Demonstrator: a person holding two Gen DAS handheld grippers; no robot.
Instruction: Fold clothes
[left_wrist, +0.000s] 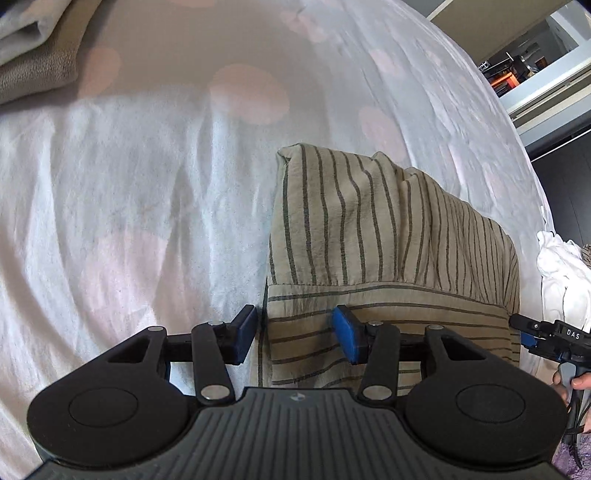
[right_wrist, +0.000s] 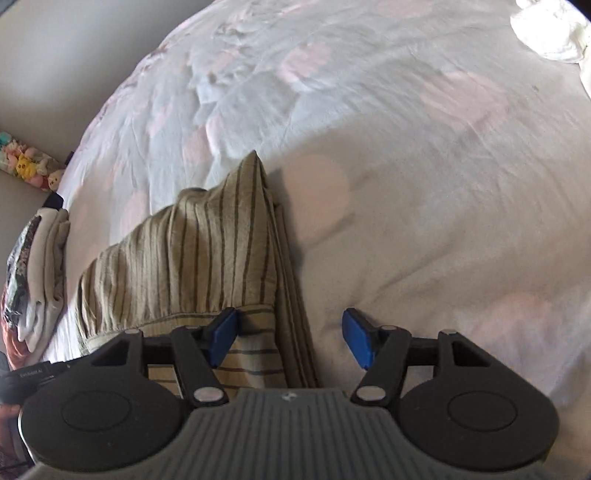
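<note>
So the biggest thing here is the bed, covered in a white crinkly sheet with faded pink spots (left_wrist: 129, 221) that fills nearly all of both views. On it lies the beige garment with thin dark stripes (left_wrist: 369, 229), folded into a thick bundle with a hemmed band running across its near end. It sits toward the bed's near edge, right under both tools.

At one edge of the bed there's a stack of folded grey and cream clothes (right_wrist: 48, 266), clearly apart from the striped piece. A crumpled white cloth (right_wrist: 546, 33) sits off at the far corner in the right wrist view. Tiny pastel plush toys (right_wrist: 29, 166) line a ledge beyond the bed.

Left gripper, black with blue pads (left_wrist: 297, 334): jaws about halfway apart and straddling the left edge of the striped bundle. One pad is over the sheet, the other over the cloth; neither one pinches it, so nothing is held.

Right gripper, same black-and-blue build (right_wrist: 290, 338): jaws spread wide over the bundle's right edge. Its left pad sits above the hemmed band, the right pad over bare sheet. No grip there either. You can also spot it at the right edge of the left wrist view, with fingers of a hand (left_wrist: 583, 380) on its handle.
</note>
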